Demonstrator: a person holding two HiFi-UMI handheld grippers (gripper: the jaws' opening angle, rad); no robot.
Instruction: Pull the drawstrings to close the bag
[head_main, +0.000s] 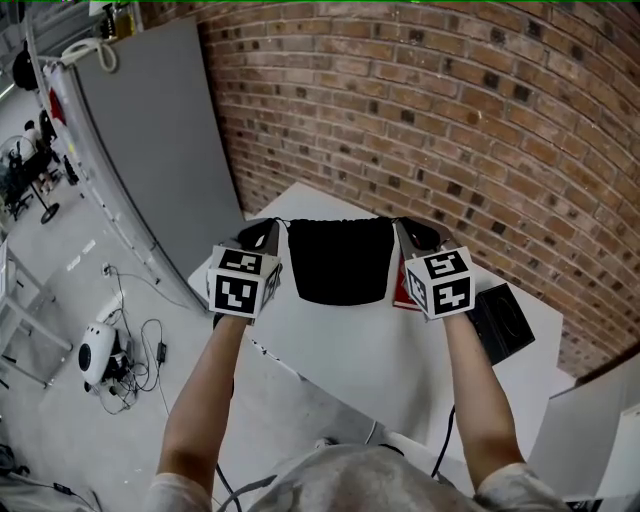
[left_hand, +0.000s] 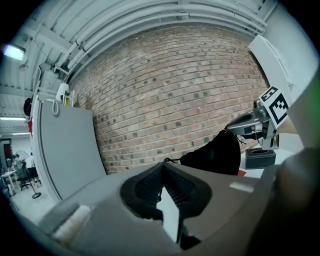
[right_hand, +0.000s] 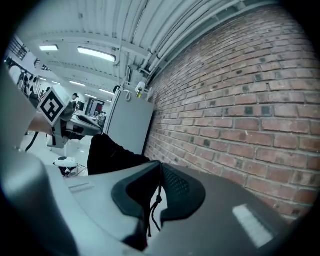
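**A:** Between the pads of the left gripper (left_hand: 162, 168), what's there?

**B:** Its jaws are pressed together on the left drawstring (left_hand: 169, 160), a thin black cord running toward the bag. The right gripper (right_hand: 159, 168) is closed the same way on the right drawstring (right_hand: 155, 199). That one's knotted tail dangles below the pads.

**A:** And the bag?

**B:** In the head view the black bag (head_main: 340, 262) hangs between them, at 3 o'clock from the left gripper and 9 o'clock from the right. It looks to be lifted off the white table (head_main: 350, 360), which lies toward 6 o'clock.

**A:** How will it handle?

**B:** My guess is that it is light and limp. It's soft cloth that sags under its own weight and has no stiffness to push against. The cords are thin and could slip, so grip close to the knot, where the pads have something to catch. Then pull outward toward 9 and 3.

**A:** What does it look like?

**B:** It is plain matt black and roughly square, with rounded lower corners. The top edge runs nearly straight with slight puckers, so I'd judge the mouth is not fully cinched.

**A:** Anything else nearby?

**B:** A red thing (head_main: 401, 296) lies just below the right gripper. A black box (head_main: 505, 320) sits at 4 o'clock, and a brick wall (head_main: 480, 110) stands at 12.
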